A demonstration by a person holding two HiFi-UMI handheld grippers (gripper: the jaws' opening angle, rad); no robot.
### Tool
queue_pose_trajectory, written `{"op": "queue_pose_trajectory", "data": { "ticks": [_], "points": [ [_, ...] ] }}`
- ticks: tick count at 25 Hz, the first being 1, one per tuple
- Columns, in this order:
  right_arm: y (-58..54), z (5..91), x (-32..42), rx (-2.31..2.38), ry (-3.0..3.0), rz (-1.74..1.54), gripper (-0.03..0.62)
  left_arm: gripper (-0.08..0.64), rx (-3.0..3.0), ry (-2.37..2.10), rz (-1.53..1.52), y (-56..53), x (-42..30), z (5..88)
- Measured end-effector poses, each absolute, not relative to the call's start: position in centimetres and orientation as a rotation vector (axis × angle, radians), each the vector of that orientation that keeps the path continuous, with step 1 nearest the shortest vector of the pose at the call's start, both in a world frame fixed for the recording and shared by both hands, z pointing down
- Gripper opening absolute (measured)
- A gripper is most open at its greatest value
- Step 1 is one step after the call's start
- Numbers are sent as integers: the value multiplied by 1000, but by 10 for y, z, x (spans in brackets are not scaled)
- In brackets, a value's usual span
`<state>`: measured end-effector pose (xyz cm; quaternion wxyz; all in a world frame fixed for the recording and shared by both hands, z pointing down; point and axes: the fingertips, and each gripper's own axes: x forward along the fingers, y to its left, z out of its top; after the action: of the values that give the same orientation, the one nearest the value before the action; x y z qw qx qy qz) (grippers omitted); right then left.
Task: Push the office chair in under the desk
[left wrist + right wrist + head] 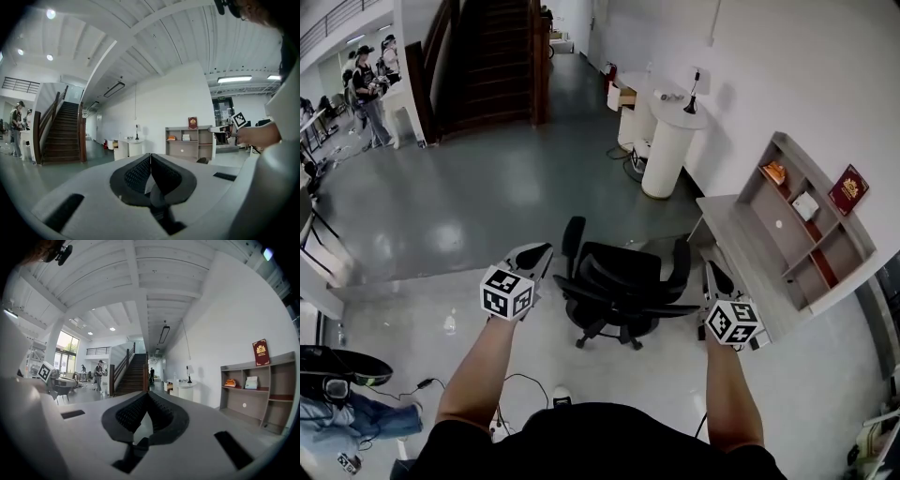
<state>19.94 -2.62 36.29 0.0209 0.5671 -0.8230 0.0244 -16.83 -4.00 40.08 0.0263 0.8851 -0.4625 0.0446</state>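
Both hand-held grippers were pressed shut and empty. The left gripper (pixel 540 253) hung just left of the black mesh office chair (pixel 623 286). The right gripper (pixel 713 274) was between the chair's armrest and the grey wooden desk (pixel 748 246). The chair stood beside the desk, with glossy grey floor (pixel 469 206) open beyond.

Bright, even indoor light fills all three views. Round ceiling lights (pixel 49 14) and a strip light (pixel 234 79) glow in the left gripper view. A tall window (pixel 65 350) shows pale and washed out in the right gripper view. In the head view the glossy floor (pixel 516 192) carries broad white patches of glare, and the office chair (pixel 619 281) casts only a faint, soft shadow. Both gripper views bend straight lines strongly and turn black at the corners. The left gripper (pixel 150 159) and right gripper (pixel 146 397) look soft close to the lens, while the far room is sharper.
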Motion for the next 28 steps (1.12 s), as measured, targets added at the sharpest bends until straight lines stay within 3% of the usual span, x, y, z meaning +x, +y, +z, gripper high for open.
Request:
{"op": "queue_pose_trajectory", "data": {
  "ticks": [14, 28],
  "points": [
    [-97, 359, 168, 1918, -2419, 62, 9, 17, 2806, -1226, 138, -157, -192, 419],
    [-138, 359, 222, 1871, -2511, 80, 9, 17, 2783, -1339, 147, -181, -149, 403]
  ]
}}
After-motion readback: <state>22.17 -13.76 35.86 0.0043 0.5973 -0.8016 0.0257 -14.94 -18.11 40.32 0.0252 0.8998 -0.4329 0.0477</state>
